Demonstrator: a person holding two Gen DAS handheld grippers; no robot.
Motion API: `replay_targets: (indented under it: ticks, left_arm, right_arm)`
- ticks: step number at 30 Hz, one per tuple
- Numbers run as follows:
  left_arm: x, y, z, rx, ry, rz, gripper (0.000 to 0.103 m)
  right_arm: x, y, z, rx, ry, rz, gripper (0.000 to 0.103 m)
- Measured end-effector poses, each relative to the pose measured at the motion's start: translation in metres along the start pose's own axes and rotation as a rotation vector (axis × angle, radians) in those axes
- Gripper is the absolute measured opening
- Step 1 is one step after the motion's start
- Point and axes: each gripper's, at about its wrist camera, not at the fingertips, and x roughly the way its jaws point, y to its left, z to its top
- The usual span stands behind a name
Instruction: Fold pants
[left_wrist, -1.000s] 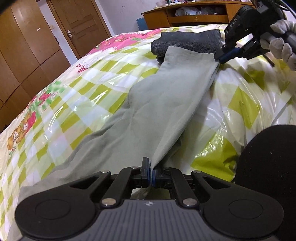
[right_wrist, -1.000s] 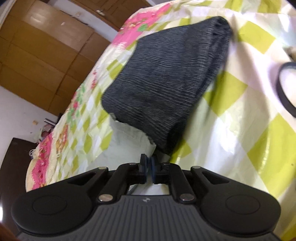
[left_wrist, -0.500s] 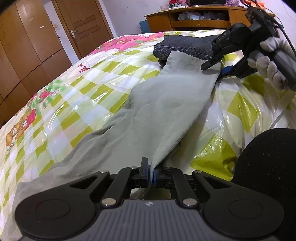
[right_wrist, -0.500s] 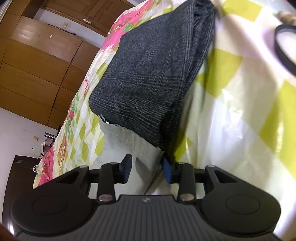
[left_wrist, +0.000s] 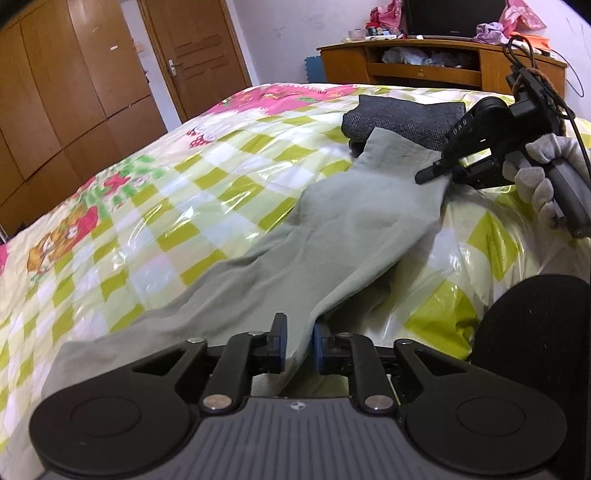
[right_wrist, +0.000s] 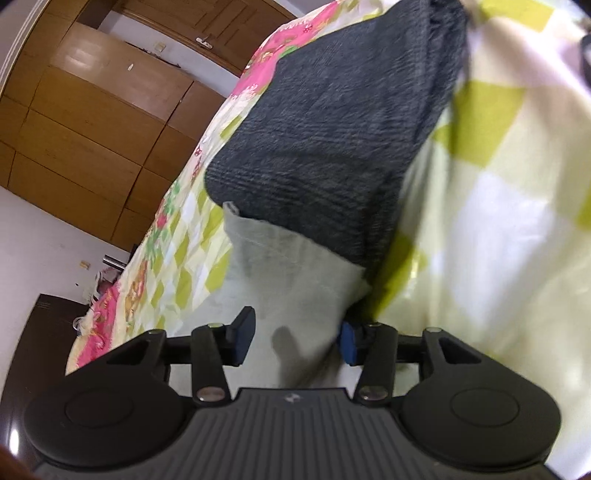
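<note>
Pants (left_wrist: 332, 236), pale grey-green, spread lengthwise over the bed (left_wrist: 155, 206) with its green-and-white checked cover, running from near the left tool (left_wrist: 298, 341) up toward the right tool (left_wrist: 447, 173). Left tool parted a little, with a fold of the pants lying loosely between its blue pads (left_wrist: 280, 338); not pinched. Right tool (right_wrist: 293, 339) wide open, held in a gloved hand (left_wrist: 543, 181), poised over the far hem of the pants (right_wrist: 280, 266); cloth seen between the spread pads (right_wrist: 242, 338), touching neither so far as can be told. Far hem tucked just under the edge of a folded dark grey garment (left_wrist: 402, 114), seen close in the right wrist view (right_wrist: 332, 140). Wooden wardrobe (left_wrist: 66, 92) and door (left_wrist: 199, 51) beyond the bed; low wooden cabinet (left_wrist: 436, 66) against the far wall.
</note>
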Motion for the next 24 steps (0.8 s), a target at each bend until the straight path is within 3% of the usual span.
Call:
replay_targets:
  ticks: [1,3,8,12,17,21,24]
  left_arm:
    - [-0.002,0.0,-0.002,0.005,0.005,0.004,0.034]
    - [-0.004,0.001,-0.005,0.014,0.012,0.003,0.036]
    - [0.006,-0.011,-0.003,0.022,0.008,-0.043,0.044]
    - [0.026,-0.021,-0.009,0.034,0.056,-0.076,0.045]
    - [0.003,-0.001,-0.021,0.042,0.087,-0.074,0.045]
    - [-0.022,0.028,-0.038,0.021,0.108,-0.023,0.046]
    - [-0.042,0.05,-0.051,0.001,0.115,0.029,0.047]
  right_arm:
    - [0.002,0.002,-0.001,0.003,0.004,0.007,0.011]
    - [0.004,-0.002,-0.002,0.053,0.029,0.036,0.005]
    - [-0.037,0.0,0.015,0.066,-0.062,0.132,0.004]
    - [-0.058,0.007,0.035,-0.057,-0.134,-0.005,0.005]
    - [-0.043,0.005,0.035,-0.068,-0.019,-0.093,0.019]
    - [-0.07,0.016,0.025,-0.153,-0.124,-0.193,0.019]
    - [-0.083,0.049,0.008,-0.336,-0.151,-0.243,0.019]
